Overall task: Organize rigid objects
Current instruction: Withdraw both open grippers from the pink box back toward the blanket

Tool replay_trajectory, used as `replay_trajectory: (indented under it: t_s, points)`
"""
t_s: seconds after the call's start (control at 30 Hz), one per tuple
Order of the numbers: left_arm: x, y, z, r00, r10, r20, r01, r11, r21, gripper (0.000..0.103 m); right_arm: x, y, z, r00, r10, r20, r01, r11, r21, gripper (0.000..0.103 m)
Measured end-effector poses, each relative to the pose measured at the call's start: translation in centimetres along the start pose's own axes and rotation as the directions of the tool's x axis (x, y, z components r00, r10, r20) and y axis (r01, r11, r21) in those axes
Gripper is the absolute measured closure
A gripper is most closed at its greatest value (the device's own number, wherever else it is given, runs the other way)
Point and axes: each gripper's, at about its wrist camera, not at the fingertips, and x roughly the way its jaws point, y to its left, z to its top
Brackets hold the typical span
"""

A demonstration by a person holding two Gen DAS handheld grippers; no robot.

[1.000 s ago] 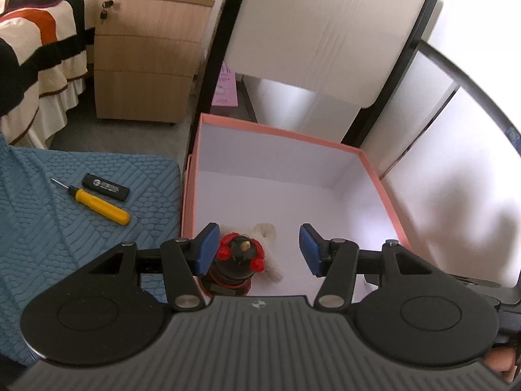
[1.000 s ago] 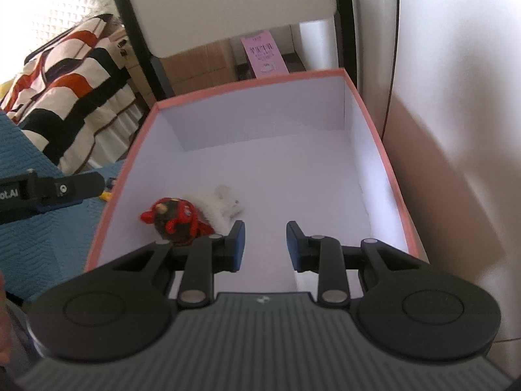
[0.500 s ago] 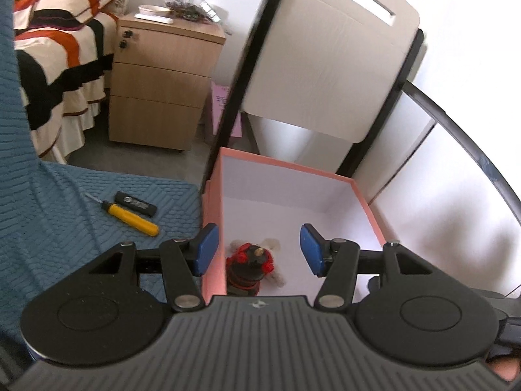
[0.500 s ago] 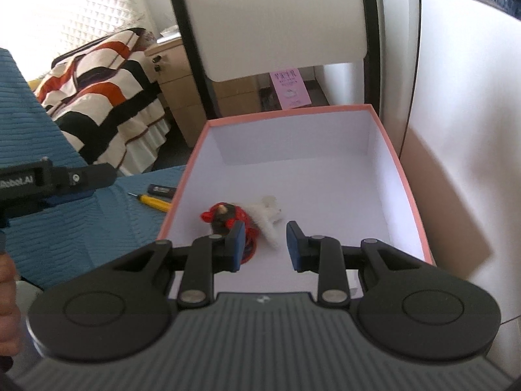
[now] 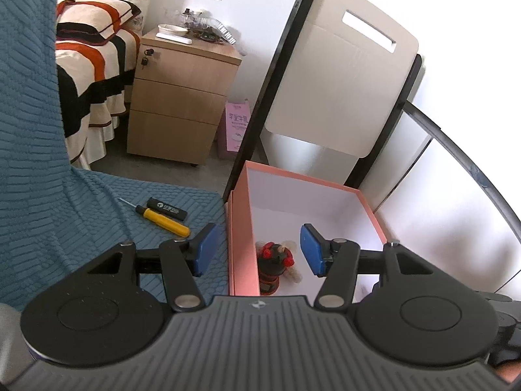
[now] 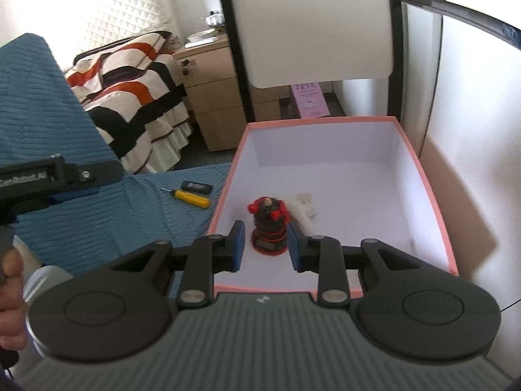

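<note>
A pink box (image 5: 239,244) with a white inside stands on blue cloth. In it stand a black-and-red ball head (image 5: 272,268) and a small white toy (image 5: 293,268); both show in the right wrist view too, the ball head (image 6: 268,224) and the toy (image 6: 304,207). A yellow screwdriver (image 5: 162,220) and a black flat stick (image 5: 167,209) lie on the cloth left of the box. My left gripper (image 5: 257,249) is open and empty, above the box's left wall. My right gripper (image 6: 263,246) is open and empty, above the box's near end.
The blue cloth (image 5: 65,215) rises steeply at the left. A wooden drawer cabinet (image 5: 182,97), a striped bed (image 5: 88,75) and a folded white chair (image 5: 338,81) stand behind the box. A white wall (image 6: 472,146) runs along the box's right side.
Both grippers have pulled back and up from the box, so more of the room shows. My right gripper's jaws have opened wider. The objects have not moved.
</note>
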Motion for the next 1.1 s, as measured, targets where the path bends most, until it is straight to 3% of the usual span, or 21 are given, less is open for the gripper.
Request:
replay_trajectory:
  t_s: [0.53, 1.1]
  points:
    - [-5.3, 2.7, -2.5, 1.000, 0.017, 0.018, -0.017, 1.000, 0.000, 0.041, -2.5, 5.2, -3.3, 0.999, 0.044, -0.010, -0.045, 0.997, -0.065, 0.072]
    - [-7.8, 10.4, -5.1, 0.999, 0.049, -0.009, -0.050, 0.997, -0.059, 0.041, -1.5, 10.2, -6.0, 0.995, 0.078, -0.062, -0.082, 0.994, -0.066, 0.072]
